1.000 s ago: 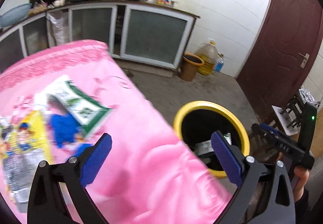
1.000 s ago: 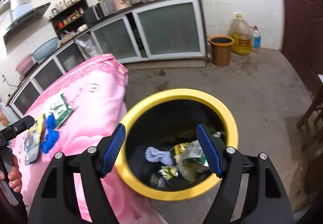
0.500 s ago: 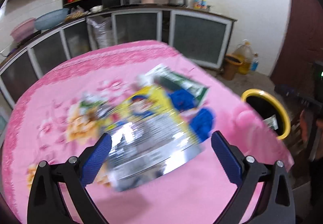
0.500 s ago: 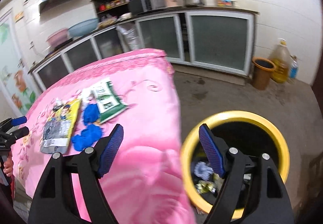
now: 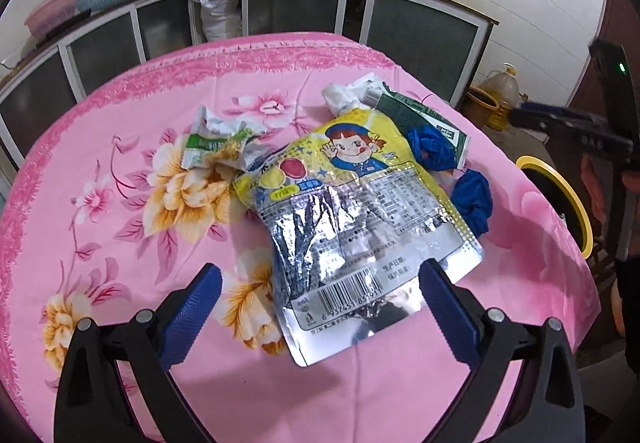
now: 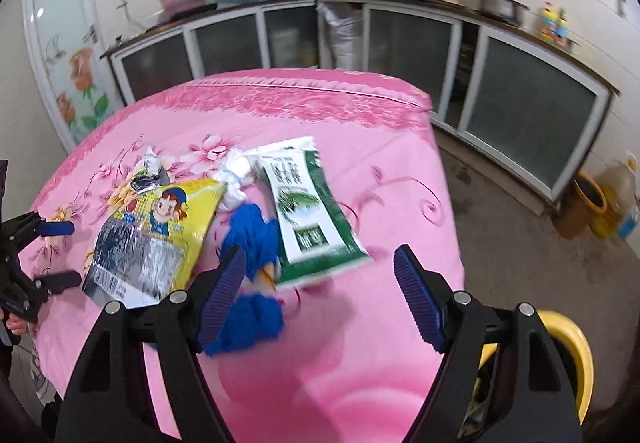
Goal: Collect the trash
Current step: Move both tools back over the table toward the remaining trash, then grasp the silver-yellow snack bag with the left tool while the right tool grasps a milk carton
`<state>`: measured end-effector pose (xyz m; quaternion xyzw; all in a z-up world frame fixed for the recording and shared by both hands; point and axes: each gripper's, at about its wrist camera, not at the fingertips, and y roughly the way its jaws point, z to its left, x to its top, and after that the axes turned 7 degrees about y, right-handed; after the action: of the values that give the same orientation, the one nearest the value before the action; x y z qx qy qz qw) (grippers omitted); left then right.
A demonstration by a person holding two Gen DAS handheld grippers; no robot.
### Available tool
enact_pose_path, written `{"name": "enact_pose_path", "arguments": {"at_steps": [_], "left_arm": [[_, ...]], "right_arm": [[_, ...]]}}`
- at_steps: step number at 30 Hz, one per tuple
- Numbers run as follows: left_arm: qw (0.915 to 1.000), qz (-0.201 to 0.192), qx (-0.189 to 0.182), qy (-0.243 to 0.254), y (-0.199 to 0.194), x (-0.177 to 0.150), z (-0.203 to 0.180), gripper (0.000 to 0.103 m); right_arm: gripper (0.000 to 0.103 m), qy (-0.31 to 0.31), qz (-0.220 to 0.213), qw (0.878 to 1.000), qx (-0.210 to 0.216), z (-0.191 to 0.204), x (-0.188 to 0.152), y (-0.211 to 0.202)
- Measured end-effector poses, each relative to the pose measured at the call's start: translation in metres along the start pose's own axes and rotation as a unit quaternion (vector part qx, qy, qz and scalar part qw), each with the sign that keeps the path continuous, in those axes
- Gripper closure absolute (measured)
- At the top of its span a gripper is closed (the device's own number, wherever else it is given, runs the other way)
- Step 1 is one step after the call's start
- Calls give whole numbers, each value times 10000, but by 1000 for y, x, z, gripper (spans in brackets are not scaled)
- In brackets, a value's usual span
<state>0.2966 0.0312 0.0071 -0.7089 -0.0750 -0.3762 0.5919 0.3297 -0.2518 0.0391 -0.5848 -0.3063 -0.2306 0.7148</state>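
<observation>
Table [image 5: 120, 147]: covered by a pink floral cloth; carries all the loose trash near its middle.

Trash bin [image 5: 568, 203]: black with a yellow rim, on the floor just beside the table's edge.

Yellow snack pouch [image 5: 360, 203]: largest piece, foil back with barcode facing up, cartoon child print; lies flat, its lower edge between the left hand-held gripper's fingers.

Green-and-white packet [image 6: 308, 211]: lies flat beside the pouch, ahead of the right hand-held gripper.

Blue crumpled pieces [image 6: 248, 235]: two clumps between pouch and packet, one partly under the right gripper's left finger.

Crumpled green wrapper [image 5: 216, 143]: touches the pouch's far corner.

White wad [image 6: 236, 179]: at the packet's top end.

Left hand-held gripper [image 5: 316, 315]: jaws wide, nothing clamped.

Right hand-held gripper [image 6: 320, 291]: jaws wide, empty, above the cloth.
</observation>
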Motion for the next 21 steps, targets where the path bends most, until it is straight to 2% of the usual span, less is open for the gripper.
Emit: {"name": "enact_pose_path", "arguments": {"at_steps": [7, 12, 21], "left_arm": [[9989, 270, -360, -104, 23, 3, 5, 8], [9974, 474, -534, -128, 40, 6, 5, 8], [9927, 733, -901, -317, 65, 11, 11, 8]], "right_arm": [[29, -285, 502, 9983, 128, 10, 33, 43], [28, -265, 1123, 9931, 232, 13, 52, 86], [22, -421, 1677, 9849, 81, 16, 61, 135]]}}
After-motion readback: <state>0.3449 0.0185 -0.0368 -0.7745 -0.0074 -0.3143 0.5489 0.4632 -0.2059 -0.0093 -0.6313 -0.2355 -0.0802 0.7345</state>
